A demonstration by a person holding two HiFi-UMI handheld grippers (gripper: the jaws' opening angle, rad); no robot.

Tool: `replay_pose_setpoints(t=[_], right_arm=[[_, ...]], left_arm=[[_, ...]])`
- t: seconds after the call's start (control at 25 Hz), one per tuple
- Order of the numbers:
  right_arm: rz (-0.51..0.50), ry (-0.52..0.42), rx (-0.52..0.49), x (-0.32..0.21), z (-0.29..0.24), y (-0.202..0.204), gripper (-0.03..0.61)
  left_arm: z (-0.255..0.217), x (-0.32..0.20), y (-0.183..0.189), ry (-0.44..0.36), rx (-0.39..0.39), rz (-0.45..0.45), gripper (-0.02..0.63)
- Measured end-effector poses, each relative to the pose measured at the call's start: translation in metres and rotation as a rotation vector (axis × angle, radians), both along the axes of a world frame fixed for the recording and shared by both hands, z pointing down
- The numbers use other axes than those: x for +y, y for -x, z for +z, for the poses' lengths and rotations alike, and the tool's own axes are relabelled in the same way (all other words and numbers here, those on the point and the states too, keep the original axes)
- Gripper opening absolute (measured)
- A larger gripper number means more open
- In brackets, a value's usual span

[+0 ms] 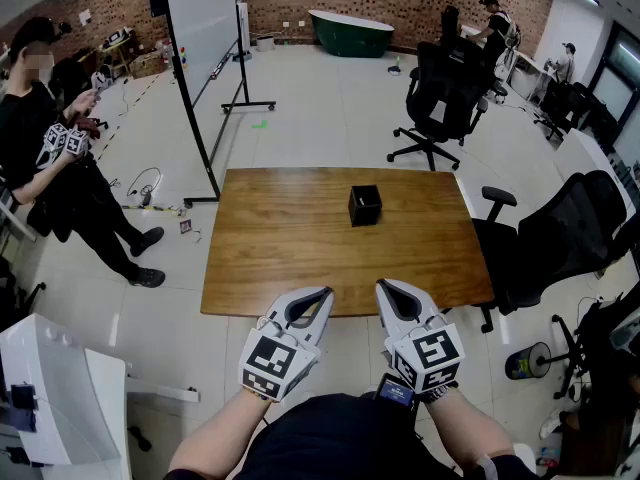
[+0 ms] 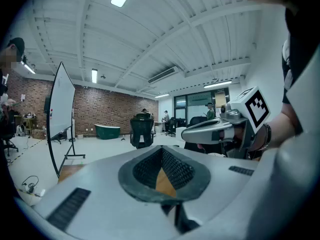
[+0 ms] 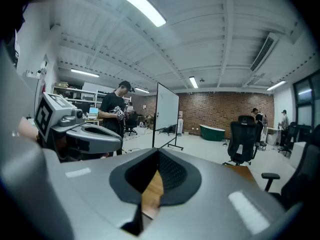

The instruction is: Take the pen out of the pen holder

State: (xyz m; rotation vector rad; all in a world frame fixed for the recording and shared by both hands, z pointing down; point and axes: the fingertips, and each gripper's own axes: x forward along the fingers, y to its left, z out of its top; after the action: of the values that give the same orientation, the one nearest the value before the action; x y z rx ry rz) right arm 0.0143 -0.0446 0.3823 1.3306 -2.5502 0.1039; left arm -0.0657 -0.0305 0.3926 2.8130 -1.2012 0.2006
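Wood makes up the brown table (image 1: 280,258) in front of you. The black pen holder (image 1: 365,205) stands on it, a bit past the middle, toward the far side. It stands upright and all alone. From here it is too small to tell what is inside it.

Your left gripper (image 1: 322,294) and your right gripper (image 1: 384,287) hover side by side at the near edge of the table. Both are well apart from the pen holder. Their tips point toward the table and tip down just a little.

The jaws of your left gripper are pressed together, and nothing is between them. The jaws of your right gripper are pressed together too, and they hold nothing. In each gripper view you see only a thin bit of brown table through the gap behind the closed tips.

A whiteboard (image 1: 200,18) on a stand is on the floor past the far left corner. One black chair (image 1: 440,98) stands beyond the far side. Another chair (image 1: 560,238) is just beside the right side of the table. A person in black (image 1: 50,158) stands on the floor at the left. A green tub (image 1: 350,33) sits far back by the brick wall.
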Motion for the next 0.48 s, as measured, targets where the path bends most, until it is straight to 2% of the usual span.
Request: replay_pose_setpoints(t=[0.24,0.48], right_arm=[[0.004,0.007,0.075,-0.037,0.011,0.0,0.002],[0.008,0.031,0.124,-0.092,0.03,-0.007,0.029]], left_arm=[[0.009,-0.012,0.019,0.019,-0.001,-0.02,0.005],[0.019,-0.04,0.014,0.045,-0.017,-0.018,0.005]])
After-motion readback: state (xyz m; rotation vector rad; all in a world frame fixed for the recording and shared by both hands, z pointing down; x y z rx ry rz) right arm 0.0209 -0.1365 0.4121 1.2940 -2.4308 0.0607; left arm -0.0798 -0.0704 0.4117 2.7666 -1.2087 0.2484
